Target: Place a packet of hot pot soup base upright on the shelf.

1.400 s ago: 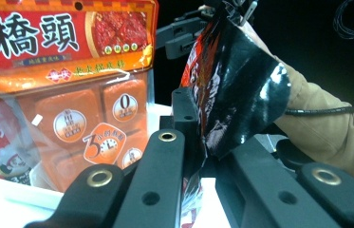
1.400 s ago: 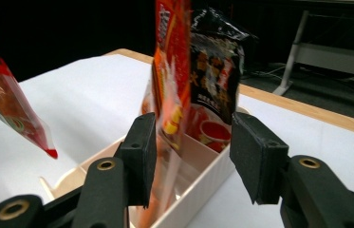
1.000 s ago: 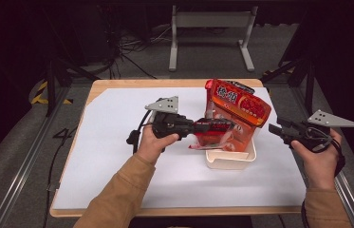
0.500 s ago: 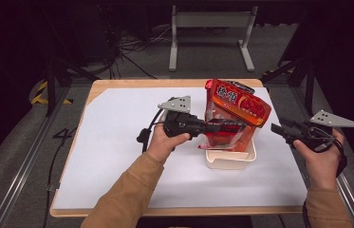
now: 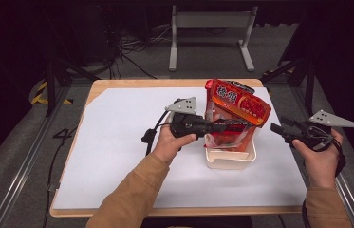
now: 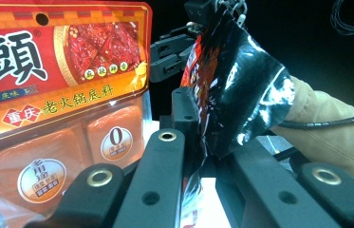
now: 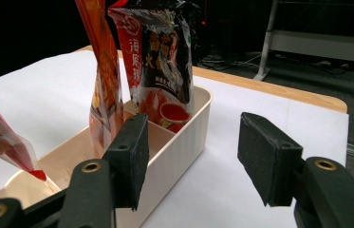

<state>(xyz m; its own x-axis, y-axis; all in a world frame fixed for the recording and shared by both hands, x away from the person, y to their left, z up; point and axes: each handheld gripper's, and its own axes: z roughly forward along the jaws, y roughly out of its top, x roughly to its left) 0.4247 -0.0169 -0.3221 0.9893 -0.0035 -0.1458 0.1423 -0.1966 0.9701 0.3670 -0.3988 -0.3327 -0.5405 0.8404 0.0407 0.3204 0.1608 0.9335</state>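
My left gripper [image 5: 231, 126] reaches from the left over the cream tray [image 5: 231, 161]. In the left gripper view its jaws [image 6: 198, 142] are shut on the edge of a glossy black-and-red packet [image 6: 231, 90]. That packet [image 7: 163, 57] stands upright in the tray's [image 7: 184, 137] far compartment. A large red hotpot-base packet [image 5: 238, 100] leans upright beside it [image 6: 60, 71]. My right gripper [image 5: 279, 130] hovers to the right of the tray; its jaws [image 7: 191, 159] have just been opening, with nothing between them.
White paper [image 5: 122, 142] covers the wooden table [image 5: 132, 83]. Another red packet [image 7: 1, 137] juts into the right gripper view at the near left, over the tray's end. A metal stand [image 5: 210, 33] and cables lie on the floor behind the table.
My left gripper has moved right with the black-and-red packet, closer over the tray. The right hand has stayed where it was.
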